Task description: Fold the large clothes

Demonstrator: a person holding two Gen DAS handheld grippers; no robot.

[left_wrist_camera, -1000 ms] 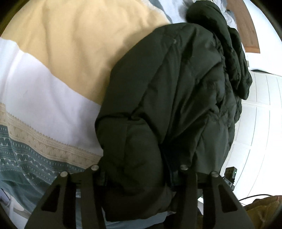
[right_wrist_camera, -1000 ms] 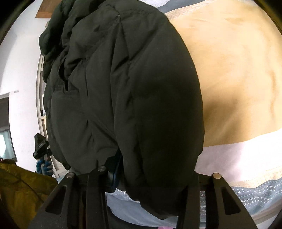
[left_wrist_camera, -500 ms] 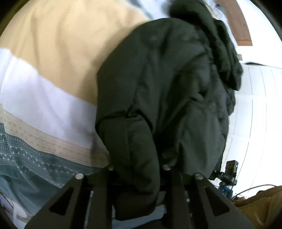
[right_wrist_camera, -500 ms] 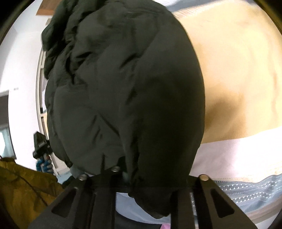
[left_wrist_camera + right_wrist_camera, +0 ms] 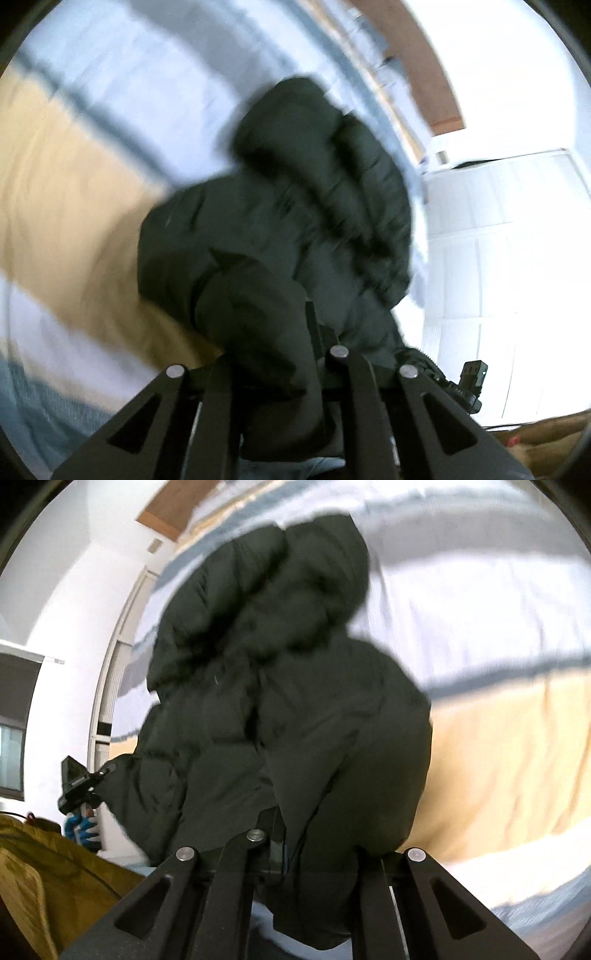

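Note:
A dark green puffer jacket (image 5: 288, 229) lies on a bed, hood end far, its near edge raised off the cover. My left gripper (image 5: 277, 365) is shut on a bunched fold of that near edge, which hides the fingertips. In the right wrist view the same jacket (image 5: 295, 701) fills the middle, and my right gripper (image 5: 314, 849) is shut on the other side of that near edge. Both views are blurred by motion.
The bed cover (image 5: 66, 206) has tan, white and blue patterned bands. A wooden headboard (image 5: 417, 62) and white panelled doors (image 5: 498, 258) stand beyond. A mustard garment (image 5: 44, 878) lies at lower left, beside a hand in a blue glove (image 5: 81, 827).
Both grippers have closed on the jacket's near edge and risen, lifting it off the bed. The views now tilt further towards the headboard.

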